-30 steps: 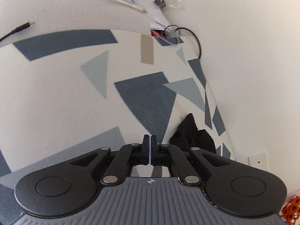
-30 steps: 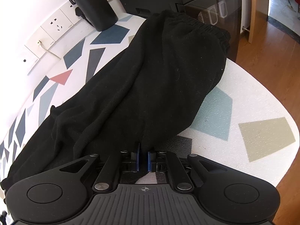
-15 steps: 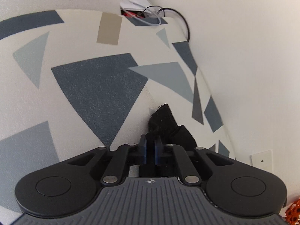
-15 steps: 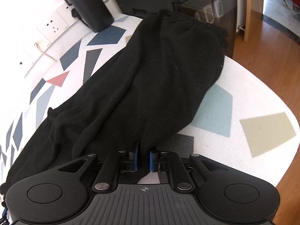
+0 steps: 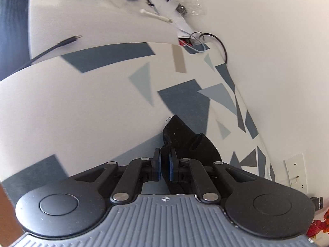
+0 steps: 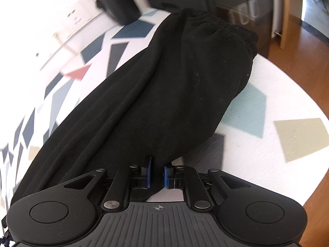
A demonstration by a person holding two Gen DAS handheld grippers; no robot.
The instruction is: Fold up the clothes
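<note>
The left hand-held gripper (image 5: 163,167) has its 2 blue pads closed on a bunched end of black cloth (image 5: 186,140), which trails ahead and slightly right of it. Beneath lies the tabletop (image 5: 82,111), white with grey and blue shapes. Far ahead, past the pattern's edge, sit tangled cables (image 5: 202,41) and a white stick (image 5: 156,16).

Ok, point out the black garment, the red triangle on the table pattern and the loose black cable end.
black garment (image 6: 168,86): right wrist view, middle of the fabric.
red triangle (image 6: 79,72): right wrist view, centre of the shape, left of the garment.
black cable (image 5: 61,44): left wrist view, just behind its plug tip.
</note>
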